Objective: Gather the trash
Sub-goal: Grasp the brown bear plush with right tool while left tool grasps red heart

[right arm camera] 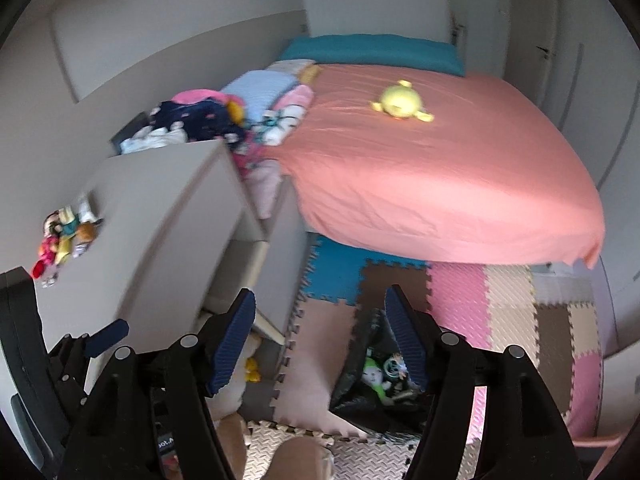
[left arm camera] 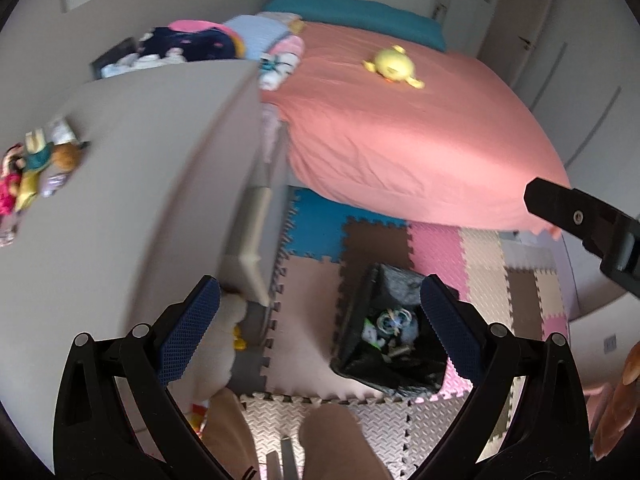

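Where foam tiles meet, a black-lined bin [left arm camera: 394, 344] holds mixed trash [left arm camera: 390, 326].

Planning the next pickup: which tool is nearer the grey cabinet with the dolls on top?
Left. The left tool hangs at the grey cabinet edge; the right tool is farther out, over the floor mats.

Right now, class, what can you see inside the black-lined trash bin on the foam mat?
Inside the black-lined trash bin lies a small heap of discarded bits, white, green and bluish. They are too blurred to name. Whatever lies beneath them is covered, and the bin's near wall hides its bottom.
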Available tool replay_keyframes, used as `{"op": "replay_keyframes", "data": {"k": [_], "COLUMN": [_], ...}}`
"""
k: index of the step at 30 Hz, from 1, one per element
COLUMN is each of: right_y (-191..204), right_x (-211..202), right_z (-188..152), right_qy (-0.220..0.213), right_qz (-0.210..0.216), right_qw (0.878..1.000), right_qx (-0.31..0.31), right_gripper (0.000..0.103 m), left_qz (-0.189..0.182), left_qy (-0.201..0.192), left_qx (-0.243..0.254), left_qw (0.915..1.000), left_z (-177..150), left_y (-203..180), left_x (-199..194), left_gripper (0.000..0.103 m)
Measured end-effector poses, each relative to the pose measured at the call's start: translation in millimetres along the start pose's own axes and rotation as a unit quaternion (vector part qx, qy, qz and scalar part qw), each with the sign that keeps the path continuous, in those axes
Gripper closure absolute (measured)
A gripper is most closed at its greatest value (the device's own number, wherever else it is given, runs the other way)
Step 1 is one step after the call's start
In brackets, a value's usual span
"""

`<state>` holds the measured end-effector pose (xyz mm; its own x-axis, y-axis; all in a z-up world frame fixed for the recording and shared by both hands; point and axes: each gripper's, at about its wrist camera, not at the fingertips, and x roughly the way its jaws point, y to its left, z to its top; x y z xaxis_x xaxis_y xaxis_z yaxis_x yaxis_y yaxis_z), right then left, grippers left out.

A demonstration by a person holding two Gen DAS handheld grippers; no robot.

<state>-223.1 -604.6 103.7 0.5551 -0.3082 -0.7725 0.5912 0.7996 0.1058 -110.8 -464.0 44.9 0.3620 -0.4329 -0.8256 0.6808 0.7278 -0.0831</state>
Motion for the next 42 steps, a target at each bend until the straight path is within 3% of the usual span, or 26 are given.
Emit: {"op": "replay_keyframes", "data": {"k": [13,23,27,34,37,39,42], "right_y": [137,236,267,311,333,351,370], "right_x": [5,21,32,68,88,101,122], "right_z": [12,21,24,44,53,56,59], "right_qy": [-0.005,0.008,0.015,0.033,0.057,0.067,0.074], "right_qz": [0.116,0.147,0.158,0.155,0.164,0.16,0.148], "right_qw": [0.99,0.979,0.976,0.978,0.976,0.973,0.971], "right_qx": [-0.075,-0.139,-0.151,-0.133,-0.133,-0.152,-0.17], "right_gripper": [0.017,0.017,0.017,0.017,0.018,0.026,0.026], "left_qz": [0.075,0.128,0.146,0.183,0.183,0.188,0.191], "left_qy": [-0.027,-0.039,-0.036,-0.039,-0.033,-0.033,-0.028], "left_qx": [-0.092,-0.198,-0.22,-0.275,-0.302,-0.331,-0.368], "left_qw": [0.9926,0.971,0.9639,0.9431,0.9348,0.9242,0.9096], "left_z": [-1,-14,-15,-4,3,6,12], "left_y": [139,262,303,381,413,433,458], "left_x": [-46,-73,-79,-82,-78,-74,-64], "left_gripper": [0.006,0.006,0.006,0.006,0.006,0.006,0.006]}}
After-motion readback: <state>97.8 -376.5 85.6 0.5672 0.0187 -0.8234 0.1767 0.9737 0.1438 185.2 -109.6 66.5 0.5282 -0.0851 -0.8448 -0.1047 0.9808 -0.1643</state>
